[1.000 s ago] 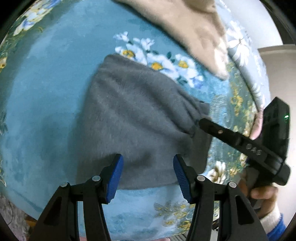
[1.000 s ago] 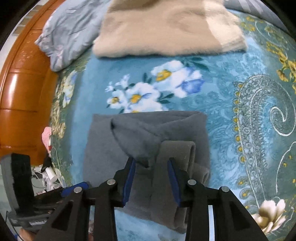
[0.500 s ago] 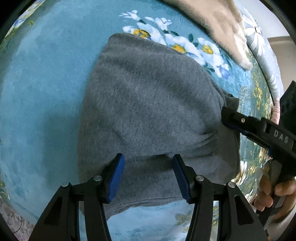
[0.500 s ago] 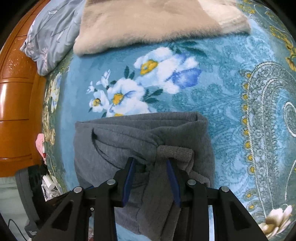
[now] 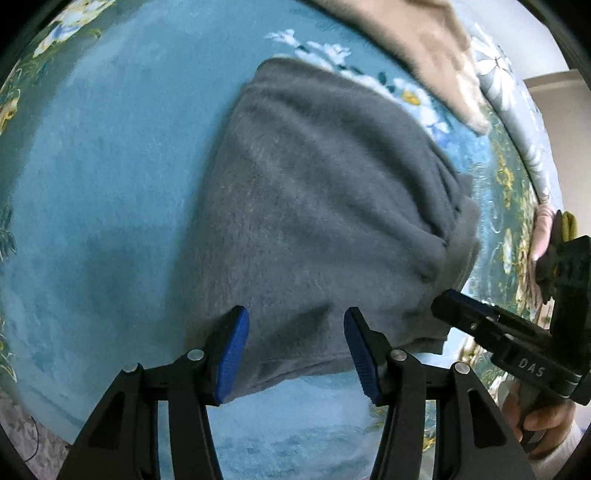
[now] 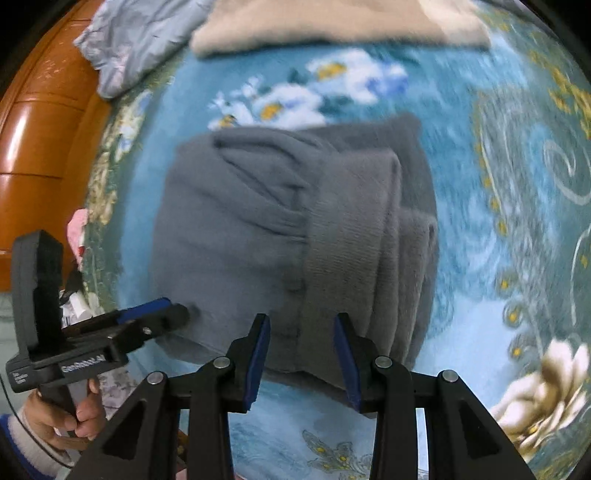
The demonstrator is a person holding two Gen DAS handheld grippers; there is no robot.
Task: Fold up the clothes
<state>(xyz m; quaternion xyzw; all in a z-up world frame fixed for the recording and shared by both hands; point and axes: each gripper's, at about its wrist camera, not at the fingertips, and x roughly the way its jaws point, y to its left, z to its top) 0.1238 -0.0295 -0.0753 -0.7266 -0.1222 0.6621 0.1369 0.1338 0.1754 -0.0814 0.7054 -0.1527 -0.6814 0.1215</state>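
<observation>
A grey knit garment [image 5: 314,206] lies folded on the blue flowered blanket [image 5: 92,184]. Its ribbed hem [image 6: 347,236] runs down the top layer in the right wrist view. My left gripper [image 5: 297,350] hangs open over the garment's near edge, and flat cloth shows between its blue pads. My right gripper [image 6: 302,354] stands open astride the near end of the hem. Nothing is bunched between its pads. Each gripper shows in the other's view: the right gripper [image 5: 498,332] is at the garment's near right corner, the left gripper [image 6: 155,314] at the near left edge.
A folded beige garment [image 6: 332,22] lies farther up the bed beside a pale floral pillow [image 6: 129,44]. A wooden bed frame [image 6: 44,129] lines the left side. A hand [image 5: 539,421] holds the right tool's grip. The bed's edge runs just below both grippers.
The loose flap of grey cloth has settled flat onto the fold. Both grippers have come lower and toward the garment's near edge, and the right one has slid from the far right side to the near corner.
</observation>
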